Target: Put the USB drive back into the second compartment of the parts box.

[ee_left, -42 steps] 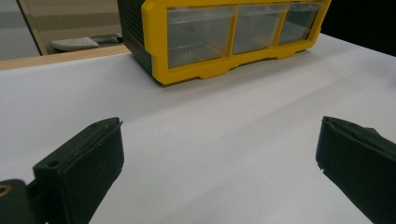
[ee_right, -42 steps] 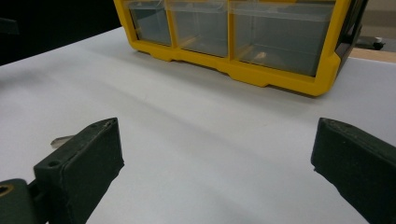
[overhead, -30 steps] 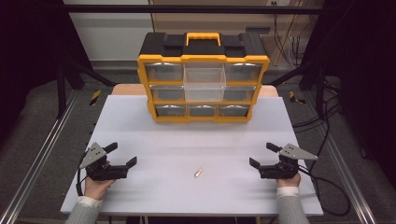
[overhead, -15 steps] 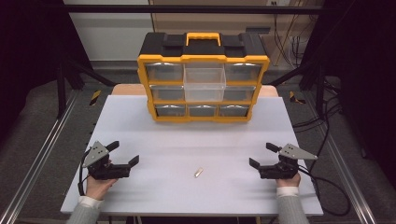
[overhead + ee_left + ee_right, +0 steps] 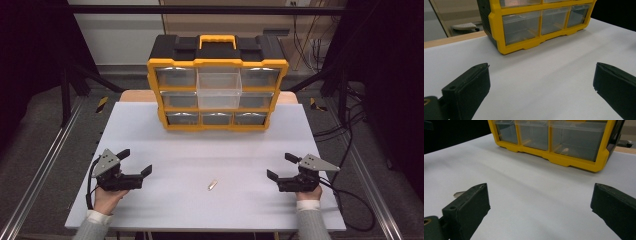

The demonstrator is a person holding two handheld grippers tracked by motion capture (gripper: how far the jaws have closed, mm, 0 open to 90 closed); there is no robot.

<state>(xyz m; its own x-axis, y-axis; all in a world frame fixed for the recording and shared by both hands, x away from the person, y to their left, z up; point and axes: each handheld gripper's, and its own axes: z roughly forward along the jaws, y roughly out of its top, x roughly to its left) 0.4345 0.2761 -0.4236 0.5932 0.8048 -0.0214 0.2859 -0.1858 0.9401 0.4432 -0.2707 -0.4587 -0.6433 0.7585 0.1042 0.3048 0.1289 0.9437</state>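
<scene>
A yellow and black drawer organizer [image 5: 217,82] stands at the back middle of the white table [image 5: 205,150]; its clear middle drawer [image 5: 217,90] is pulled out. A small pale metal piece [image 5: 213,185] lies on the table near the front, between the two grippers. My left gripper [image 5: 135,162] rests at the front left, open, with nothing between its jaws. My right gripper [image 5: 281,166] rests at the front right, open and empty too. The left gripper view faces the organizer's lower drawers [image 5: 537,23]. The right gripper view shows the organizer [image 5: 556,141] and the small piece [image 5: 459,193] beside its left jaw.
Metal rails [image 5: 42,170] run along both sides of the table. Cables [image 5: 350,125] lie on the floor at the right. A wooden board edge [image 5: 135,95] shows behind the table.
The left gripper has shifted slightly to the right. The right gripper and the small piece have stayed put.
</scene>
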